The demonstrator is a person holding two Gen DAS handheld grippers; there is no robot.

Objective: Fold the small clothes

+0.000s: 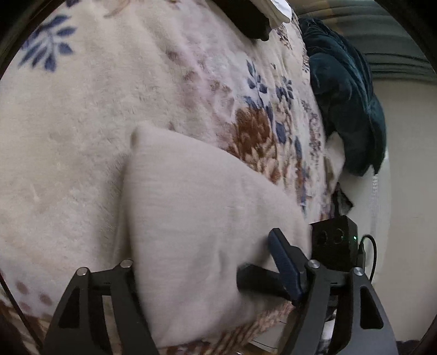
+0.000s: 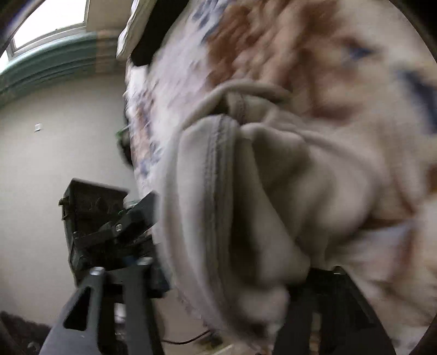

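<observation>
A small beige fleece garment lies on a floral blanket on the bed. In the left wrist view it drapes between my left gripper's arms and hides the left finger; the right fingertip with its blue pad is bare, and the other gripper is just beyond it. In the right wrist view the garment with its stitched hem is bunched close to the lens and covers my right gripper's fingers; the view is blurred. The left gripper appears at the left there.
A dark teal blanket is heaped at the bed's far right edge. A dark object and white folded cloth lie at the far end. A pale wall and a window are beyond the bed.
</observation>
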